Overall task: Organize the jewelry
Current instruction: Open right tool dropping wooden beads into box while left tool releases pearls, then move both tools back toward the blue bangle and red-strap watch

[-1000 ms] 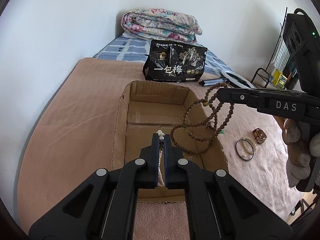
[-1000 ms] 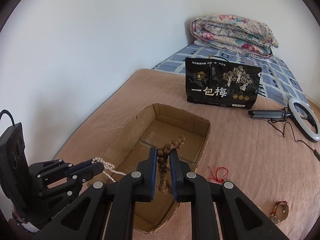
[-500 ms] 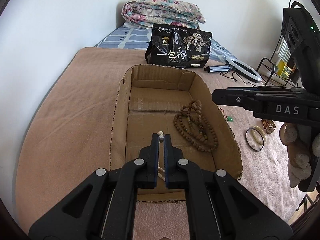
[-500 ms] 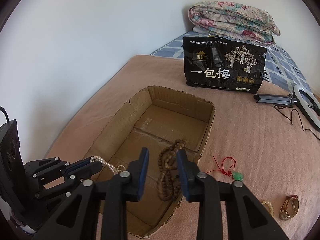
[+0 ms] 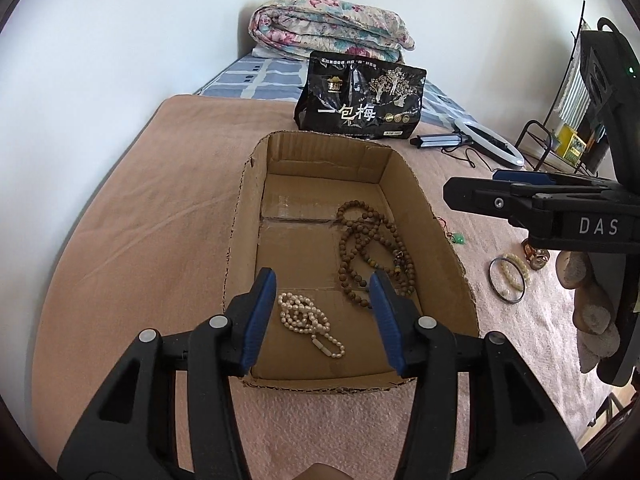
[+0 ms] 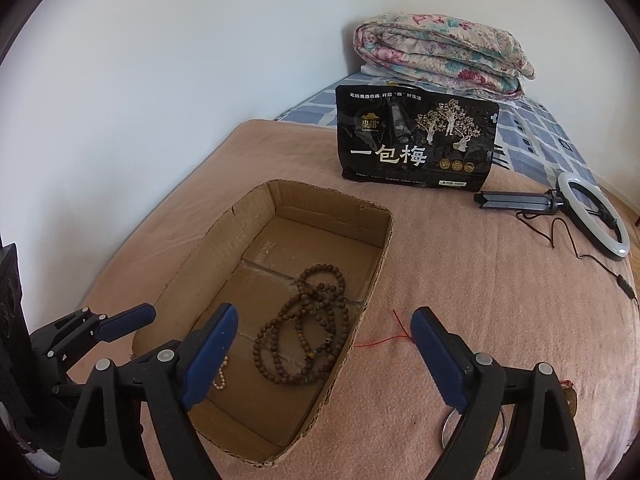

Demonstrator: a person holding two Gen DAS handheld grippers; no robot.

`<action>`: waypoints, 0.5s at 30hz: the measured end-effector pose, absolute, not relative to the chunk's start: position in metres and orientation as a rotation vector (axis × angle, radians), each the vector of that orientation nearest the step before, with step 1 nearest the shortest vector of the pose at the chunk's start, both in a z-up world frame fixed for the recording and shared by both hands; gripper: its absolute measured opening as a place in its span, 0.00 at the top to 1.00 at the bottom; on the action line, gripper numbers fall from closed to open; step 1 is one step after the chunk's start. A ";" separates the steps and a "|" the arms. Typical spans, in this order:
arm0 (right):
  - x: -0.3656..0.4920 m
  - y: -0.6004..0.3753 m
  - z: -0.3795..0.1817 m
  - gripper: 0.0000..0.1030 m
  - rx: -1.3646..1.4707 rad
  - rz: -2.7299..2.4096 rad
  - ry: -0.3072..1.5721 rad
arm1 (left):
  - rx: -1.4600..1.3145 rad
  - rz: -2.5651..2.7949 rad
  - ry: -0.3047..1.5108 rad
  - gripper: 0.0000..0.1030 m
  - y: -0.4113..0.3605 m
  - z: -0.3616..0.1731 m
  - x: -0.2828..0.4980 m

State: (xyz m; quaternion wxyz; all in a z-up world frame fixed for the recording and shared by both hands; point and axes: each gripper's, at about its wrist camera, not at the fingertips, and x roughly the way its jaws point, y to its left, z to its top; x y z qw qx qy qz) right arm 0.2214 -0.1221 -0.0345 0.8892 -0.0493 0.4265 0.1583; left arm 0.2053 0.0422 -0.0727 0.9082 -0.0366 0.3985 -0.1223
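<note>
An open cardboard box (image 5: 248, 208) (image 6: 376, 280) lies on the pink blanket. Inside lie a brown wooden bead necklace (image 5: 372, 252) (image 6: 308, 332) and a white pearl necklace (image 5: 306, 318), which shows only partly in the right wrist view (image 6: 221, 378). My left gripper (image 5: 322, 284) is open and empty above the pearls. My right gripper (image 6: 324, 320) is open wide and empty over the box's right wall. A bangle with a pearl bracelet (image 5: 508, 278), a brown trinket (image 5: 534, 254) and a red-corded green pendant (image 5: 456, 238) lie on the blanket right of the box.
A black snack bag (image 5: 360, 100) (image 6: 416, 140) stands behind the box. A ring light on a stand (image 6: 592, 212) lies at the right. A folded floral quilt (image 6: 440, 56) sits at the back by the white wall. A wire rack (image 5: 560, 144) stands far right.
Both grippers opened. The pearl necklace dropped from the left gripper into the box. The wooden beads, released half a second ago, lie still; the right gripper opened wider and drew back.
</note>
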 end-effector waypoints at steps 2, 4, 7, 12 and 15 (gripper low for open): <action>0.218 -0.123 -0.032 0.12 -0.118 0.318 0.875 | -0.071 -0.250 0.816 0.52 0.040 -0.070 0.203; 0.214 -0.126 -0.028 0.11 -0.128 0.312 0.862 | -0.075 -0.250 0.813 0.52 0.039 -0.067 0.200; 0.208 -0.133 -0.022 0.11 -0.135 0.306 0.845 | -0.097 -0.262 0.800 0.52 0.037 -0.062 0.194; 0.195 -0.159 -0.011 0.08 -0.119 0.286 0.815 | -0.076 -0.284 0.777 0.52 0.025 -0.053 0.183; 0.188 -0.181 -0.006 0.07 -0.103 0.260 0.800 | -0.071 -0.315 0.778 0.52 0.014 -0.050 0.178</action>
